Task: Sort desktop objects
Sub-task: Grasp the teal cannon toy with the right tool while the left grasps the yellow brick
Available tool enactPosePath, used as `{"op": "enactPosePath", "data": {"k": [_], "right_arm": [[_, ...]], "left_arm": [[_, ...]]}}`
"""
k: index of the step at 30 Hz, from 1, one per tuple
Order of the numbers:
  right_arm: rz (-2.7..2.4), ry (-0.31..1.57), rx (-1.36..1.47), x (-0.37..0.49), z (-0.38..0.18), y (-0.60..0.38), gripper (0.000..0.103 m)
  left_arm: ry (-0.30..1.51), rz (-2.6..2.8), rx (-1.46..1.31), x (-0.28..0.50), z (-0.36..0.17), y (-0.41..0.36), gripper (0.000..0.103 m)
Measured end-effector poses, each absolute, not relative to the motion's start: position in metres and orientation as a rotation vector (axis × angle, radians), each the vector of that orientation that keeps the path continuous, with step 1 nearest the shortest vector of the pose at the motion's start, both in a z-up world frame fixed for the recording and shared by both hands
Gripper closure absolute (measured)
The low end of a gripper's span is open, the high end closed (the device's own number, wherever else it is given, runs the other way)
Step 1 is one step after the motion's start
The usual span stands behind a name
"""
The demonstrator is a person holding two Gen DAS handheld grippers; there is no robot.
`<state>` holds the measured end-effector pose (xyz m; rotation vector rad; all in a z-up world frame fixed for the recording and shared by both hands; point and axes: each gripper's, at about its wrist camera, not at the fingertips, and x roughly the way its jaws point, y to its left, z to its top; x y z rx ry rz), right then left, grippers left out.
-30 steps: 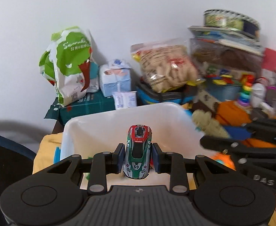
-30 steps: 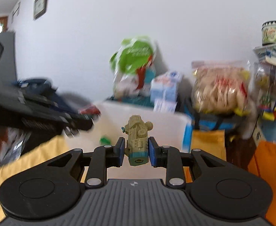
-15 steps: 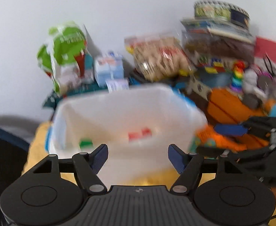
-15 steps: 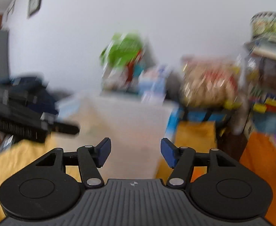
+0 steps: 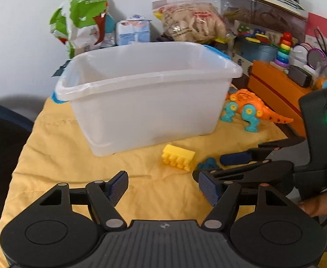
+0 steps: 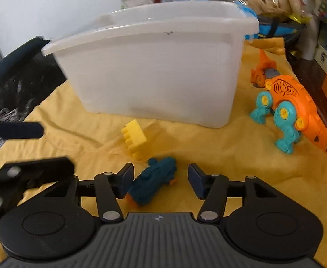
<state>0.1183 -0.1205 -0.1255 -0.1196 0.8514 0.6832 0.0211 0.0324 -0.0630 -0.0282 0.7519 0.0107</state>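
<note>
Teal toy [image 6: 154,179] at lower centre looks light, rigid plastic; right gripper [image 6: 160,179], spread wide, should pinch its midsection. Left gripper [image 5: 163,187] is spread too.

Green-white bag [image 5: 83,15], snack bag [image 5: 192,20] & ring stacker [image 5: 284,49] behind, all on bg clutter by wall.
</note>
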Motion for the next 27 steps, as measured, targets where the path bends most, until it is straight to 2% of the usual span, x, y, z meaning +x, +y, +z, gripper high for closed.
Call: {"op": "enactPosePath", "data": {"k": [3, 4, 8, 9, 19, 24, 27], "right_arm": [[0.705, 0.833, -0.180, 0.112, -0.133, -0.116, 0.046], [0.714, 0.814, -0.213, 0.107, -0.134, -0.117, 0.055], [0.738, 0.780, -0.284, 0.095, -0.129, -0.128, 0.063], [0.737, 0.777, -0.296, 0.092, -0.127, -0.134, 0.067], [0.733, 0.756, -0.368, 0.065, -0.126, -0.174, 0.068], [0.737, 0.750, -0.376, 0.065, -0.131, -0.165, 0.068], [0.741, 0.753, -0.366, 0.066, -0.132, -0.167, 0.068]], "left_arm": [[0.759, 0.021, -0.069, 0.020, -0.064, 0.039, 0.029], [0.762, 0.026, -0.069, 0.020, -0.065, 0.040, 0.029], [0.764, 0.015, -0.072, 0.024, -0.065, 0.040, 0.029], [0.765, 0.009, -0.068, 0.025, -0.066, 0.039, 0.029], [0.845, -0.076, -0.006, 0.059, -0.096, 0.023, 0.030], [0.819, -0.096, 0.079, 0.089, -0.104, 0.014, 0.040], [0.867, -0.088, 0.103, 0.110, -0.115, 0.015, 0.047]]}}
